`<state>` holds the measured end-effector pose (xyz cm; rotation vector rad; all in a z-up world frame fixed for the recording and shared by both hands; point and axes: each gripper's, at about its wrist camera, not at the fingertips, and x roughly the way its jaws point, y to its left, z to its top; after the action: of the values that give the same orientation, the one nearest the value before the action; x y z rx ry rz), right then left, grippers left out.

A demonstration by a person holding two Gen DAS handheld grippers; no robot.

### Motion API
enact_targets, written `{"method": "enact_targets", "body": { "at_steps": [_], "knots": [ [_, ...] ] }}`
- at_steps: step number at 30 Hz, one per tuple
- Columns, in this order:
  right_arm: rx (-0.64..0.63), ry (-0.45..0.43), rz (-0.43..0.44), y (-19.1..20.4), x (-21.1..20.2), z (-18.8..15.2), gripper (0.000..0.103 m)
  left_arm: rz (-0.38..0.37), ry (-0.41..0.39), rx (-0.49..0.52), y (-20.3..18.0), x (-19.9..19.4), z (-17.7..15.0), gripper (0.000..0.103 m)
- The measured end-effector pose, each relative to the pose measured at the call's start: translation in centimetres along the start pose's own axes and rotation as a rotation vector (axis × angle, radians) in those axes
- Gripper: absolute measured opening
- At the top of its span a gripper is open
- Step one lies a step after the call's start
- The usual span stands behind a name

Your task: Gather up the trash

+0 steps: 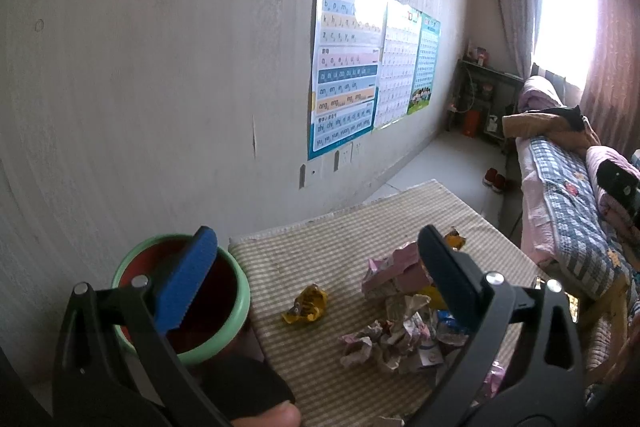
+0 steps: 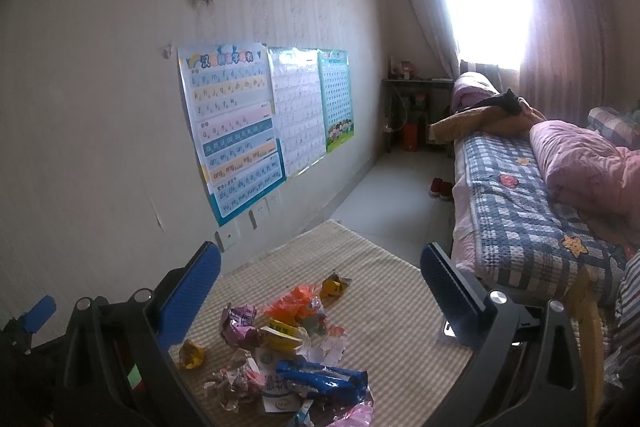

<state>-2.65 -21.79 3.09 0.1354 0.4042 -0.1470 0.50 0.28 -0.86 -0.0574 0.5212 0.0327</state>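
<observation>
A heap of crumpled wrappers (image 1: 400, 319) lies on a table covered with a striped cloth (image 1: 340, 235). A yellow wrapper (image 1: 306, 305) lies apart, to the left of the heap. A red bin with a green rim (image 1: 240, 291) stands at the table's left edge. My left gripper (image 1: 316, 279) hangs open above the table, its left finger over the bin. In the right wrist view the heap (image 2: 288, 351) includes a blue wrapper (image 2: 322, 381), a purple one (image 2: 238, 323) and an orange one (image 2: 298, 303). My right gripper (image 2: 320, 291) is open above the heap, holding nothing.
A wall with learning posters (image 2: 240, 131) runs along the left. A bed with a checked quilt (image 2: 532, 195) and a pink duvet (image 2: 580, 163) stands to the right. Red shoes (image 2: 440, 189) sit on the floor beyond the table. The left gripper (image 2: 36, 315) shows at the left edge.
</observation>
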Motion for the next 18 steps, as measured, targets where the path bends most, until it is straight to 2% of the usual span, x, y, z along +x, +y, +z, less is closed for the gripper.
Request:
{"method": "enact_targets", "body": {
  "at_steps": [18],
  "knots": [
    [-0.005, -0.005, 0.003, -0.02, -0.21, -0.38, 0.096, 0.000, 0.005, -0.006, 0.10, 0.08, -0.23, 0.098]
  ]
}}
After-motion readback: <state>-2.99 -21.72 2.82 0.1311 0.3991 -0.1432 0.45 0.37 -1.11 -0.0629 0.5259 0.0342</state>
